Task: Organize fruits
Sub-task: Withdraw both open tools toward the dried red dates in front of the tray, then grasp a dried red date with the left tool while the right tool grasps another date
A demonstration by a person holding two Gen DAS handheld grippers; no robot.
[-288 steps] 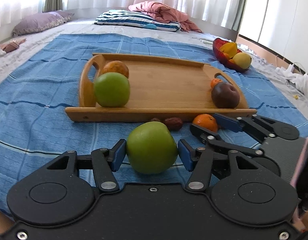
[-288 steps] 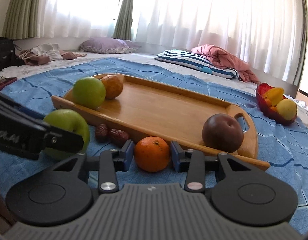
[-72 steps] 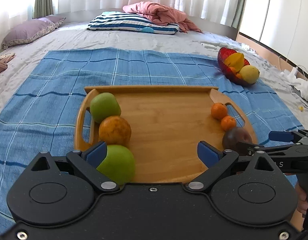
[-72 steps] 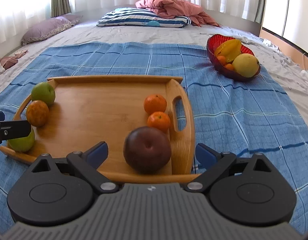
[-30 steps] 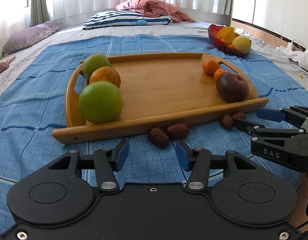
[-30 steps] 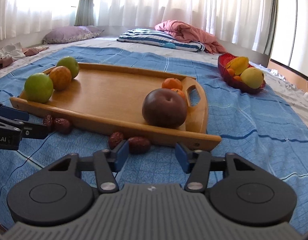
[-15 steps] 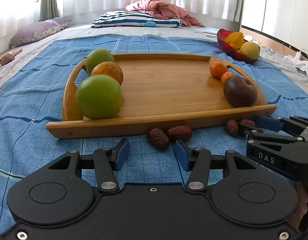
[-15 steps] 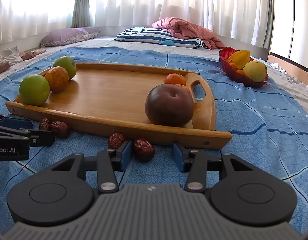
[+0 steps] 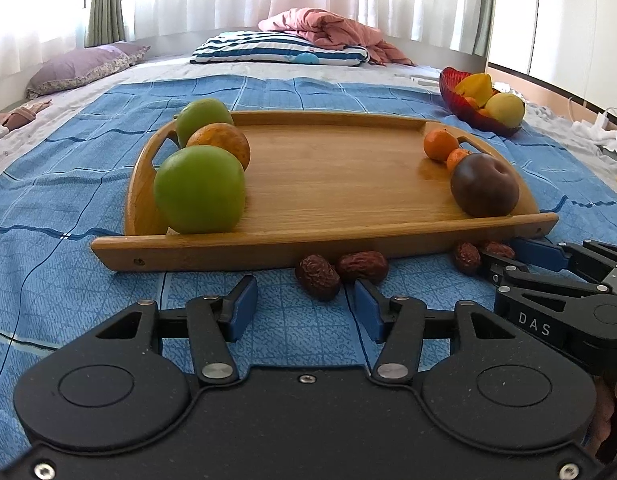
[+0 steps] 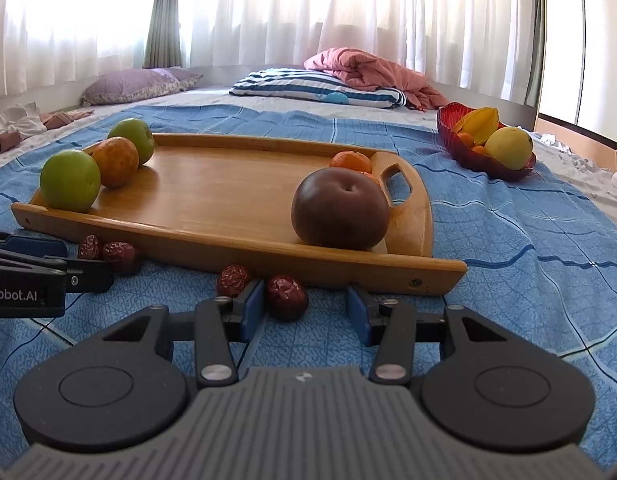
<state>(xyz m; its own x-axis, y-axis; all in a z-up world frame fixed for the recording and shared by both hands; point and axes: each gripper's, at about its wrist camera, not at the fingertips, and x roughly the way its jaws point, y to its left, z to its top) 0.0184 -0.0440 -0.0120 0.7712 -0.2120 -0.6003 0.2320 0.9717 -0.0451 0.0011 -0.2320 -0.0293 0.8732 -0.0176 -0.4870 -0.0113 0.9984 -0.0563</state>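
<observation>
Left hand-held gripper (image 9: 304,305): low over the blue checked blanket (image 9: 48,200), jaws partly apart and opening, nothing between the pads; one pair of dried red dates (image 9: 340,270) lies just ahead of its fingertips, so this looks like a line-up for a pick.
Right hand-held gripper (image 10: 306,307): also low, jaws moderately apart and not gripping; a second date (image 10: 286,297) sits just inside its left pad, its partner date (image 10: 233,280) just outside that finger, so a squeeze would likely catch only one.
Wooden tray (image 9: 332,246): flat on the blanket on the bed, its near rim touching or almost touching both date pairs.
Left end of tray: two green apples (image 9: 199,190) with an orange (image 9: 220,144) between them, grouped by the handle, apparently the sorted big fruit.
Right end of tray: a dark brown-purple round fruit (image 10: 339,210) and two mandarins (image 9: 440,144) by the other handle.
Tray middle: bare wood, likely room for the dates.
Red bowl (image 10: 452,140): well apart at far right, holding yellow fruit.
Risk: small wrinkled dates may roll or slip against the rim.
</observation>
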